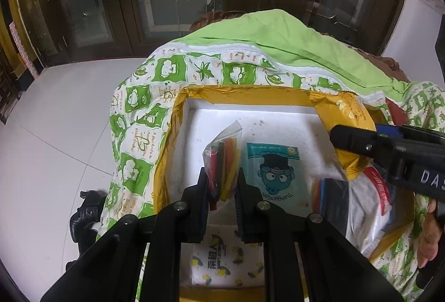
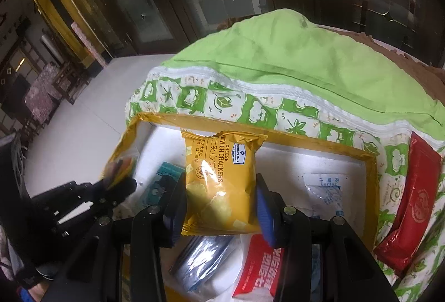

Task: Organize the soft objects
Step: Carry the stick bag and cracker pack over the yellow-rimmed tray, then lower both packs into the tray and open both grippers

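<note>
Cheese cracker packet (image 2: pixel 219 182), one, hangs clamped in the right claw (image 2: pixel 219 207) above the yellow-taped foam box (image 1: pixel 244 92); left claw (image 1: pixel 222 190) pinches one clear bag of coloured strips (image 1: pixel 224 157) over its left side.

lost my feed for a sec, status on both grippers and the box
Left gripper shut on clear bag of coloured strips. Right gripper shut on yellow cracker pack. Both over yellow-rimmed box, several packets inside. Nothing blocking.
</note>
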